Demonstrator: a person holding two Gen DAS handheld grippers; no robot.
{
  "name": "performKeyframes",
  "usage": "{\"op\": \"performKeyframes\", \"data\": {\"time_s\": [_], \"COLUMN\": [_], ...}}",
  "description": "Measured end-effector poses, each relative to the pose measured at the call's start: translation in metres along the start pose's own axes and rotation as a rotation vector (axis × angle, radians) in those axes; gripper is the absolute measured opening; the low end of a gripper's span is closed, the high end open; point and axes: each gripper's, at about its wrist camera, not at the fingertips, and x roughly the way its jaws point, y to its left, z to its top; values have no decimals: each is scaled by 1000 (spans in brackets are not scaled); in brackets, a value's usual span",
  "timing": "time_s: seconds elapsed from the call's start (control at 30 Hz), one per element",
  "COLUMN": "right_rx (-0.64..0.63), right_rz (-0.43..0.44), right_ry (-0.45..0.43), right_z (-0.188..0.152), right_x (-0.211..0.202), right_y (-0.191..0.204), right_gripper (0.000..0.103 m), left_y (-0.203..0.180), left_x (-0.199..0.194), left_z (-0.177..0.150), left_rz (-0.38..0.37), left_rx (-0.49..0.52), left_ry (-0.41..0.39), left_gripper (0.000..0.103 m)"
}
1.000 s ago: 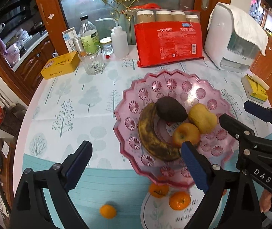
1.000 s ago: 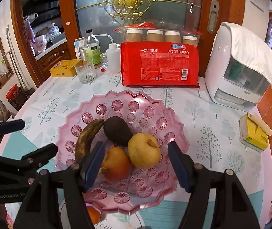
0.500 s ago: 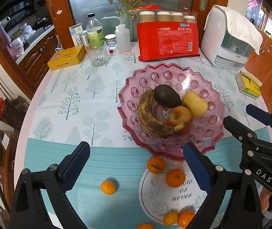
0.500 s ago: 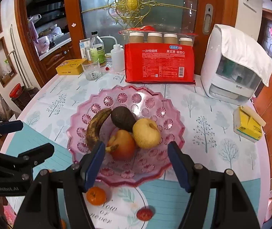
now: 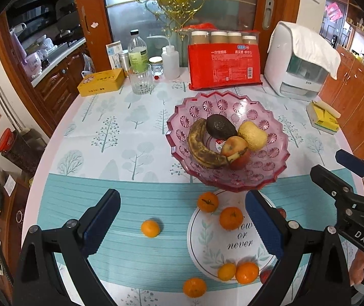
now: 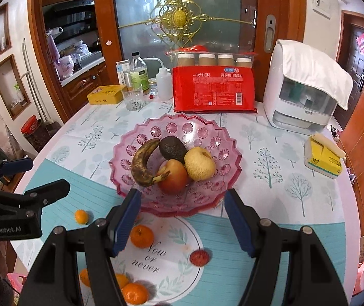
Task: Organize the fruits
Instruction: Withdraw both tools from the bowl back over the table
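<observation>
**Above the table: loose oranges to be gathered**

Over the round table (image 5: 85, 132) both grippers are held empty, the left gripper (image 5: 183, 223) and the right gripper (image 6: 182, 220) each with jaws wide apart. A banana, avocado, apple and pear are already lodged in the pink fruit bowl (image 5: 271, 125). Small oranges (image 5: 150, 228) lie scattered near the bowl's front. Each should probably be closed on gently across its middle, as it could roll. A tree-patterned cloth (image 5: 120, 132) covers the table; a kitchen is seen behind.

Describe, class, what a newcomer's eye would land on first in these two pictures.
First comes the pink glass bowl mid-table, holding a spotted banana, dark avocado, apple and yellow pear. Next come the loose tangerines on the teal mat in front, then the red paper-cup pack behind the bowl.
</observation>
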Motion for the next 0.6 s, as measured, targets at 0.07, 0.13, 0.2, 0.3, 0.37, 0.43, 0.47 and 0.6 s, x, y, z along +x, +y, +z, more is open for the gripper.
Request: {"op": "performKeyframes", "data": {"time_s": [0.07, 0.13, 0.2, 0.3, 0.37, 0.43, 0.47, 0.6], "right_rx": [1, 4, 8, 19, 22, 21, 18, -5], "right_rz": [0, -5, -8, 3, 12, 14, 13, 15], "right_ry": [-9, -9, -8, -10, -13, -14, -13, -10], "right_z": [-6, -12, -18, -28, -35, -41, -44, -55], "right_x": [-9, -17, -24, -34, -40, -45, -46, -47], "right_y": [1, 2, 2, 3, 4, 6, 7, 18], "right_gripper": [69, 69, 69, 69, 69, 69, 69, 69], "left_y": [1, 3, 4, 5, 6, 6, 6, 3], "left_x": [-11, -19, -30, -44, -53, -60, -62, -68], "left_z": [-8, -14, -21, -30, -37, -42, -44, -54], "left_rz": [2, 4, 9, 14, 16, 20, 21, 36], "left_rx": [1, 0, 0, -1, 0, 3, 6, 36], "left_ry": [-13, -25, -40, -61, -72, -76, -77, -85], "left_gripper": [98, 98, 98, 98, 98, 98, 98, 98]}}
